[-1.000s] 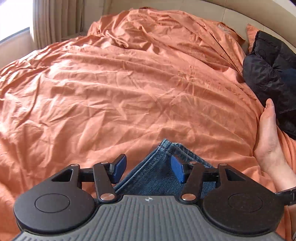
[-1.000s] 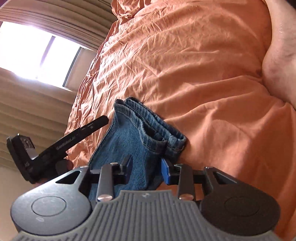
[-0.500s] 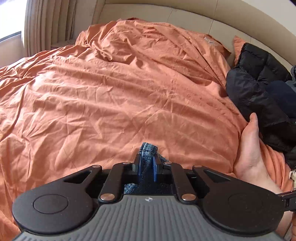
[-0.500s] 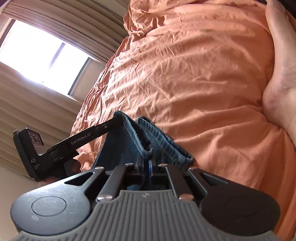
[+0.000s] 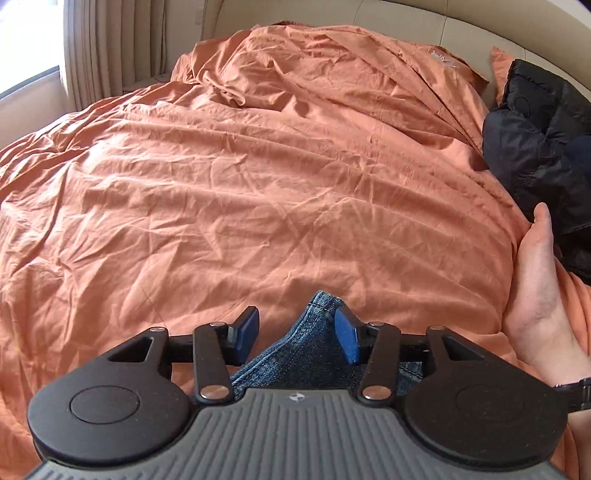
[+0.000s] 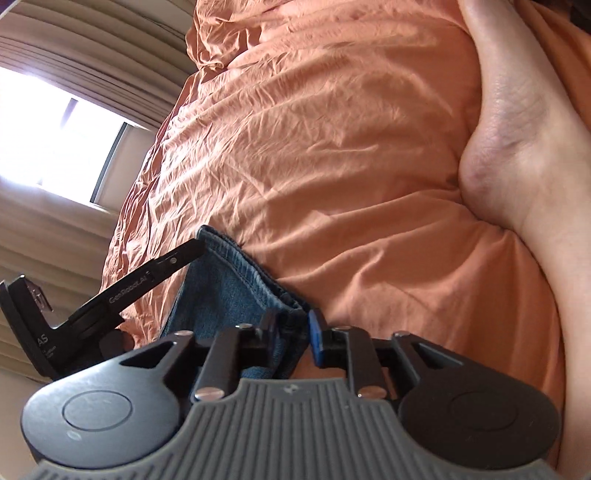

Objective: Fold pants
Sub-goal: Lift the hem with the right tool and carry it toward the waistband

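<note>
Left wrist view shows the left claw with its jaws spread apart, having just been opening; a folded corner of the blue denim pants lies between the blue pads, and the pads stand clear of the cloth on the left side while the right pad sits just beside the hem. The pants lie on the rumpled orange duvet of the bed, near its near edge, directly under the claw. A bare hand rests palm-down on the duvet toward the right edge of the bed, with a dark band at the wrist. A black puffer jacket is heaped at the far right corner, against the beige headboard. Pale curtains hang at the far left.

Right wrist view shows the right claw, its jaws likewise parted after just opening, with the hemmed edge of the pants between them and no firm pinch visible. The left gripper's black finger touches the far corner of the denim. A bright window sits behind it.
</note>
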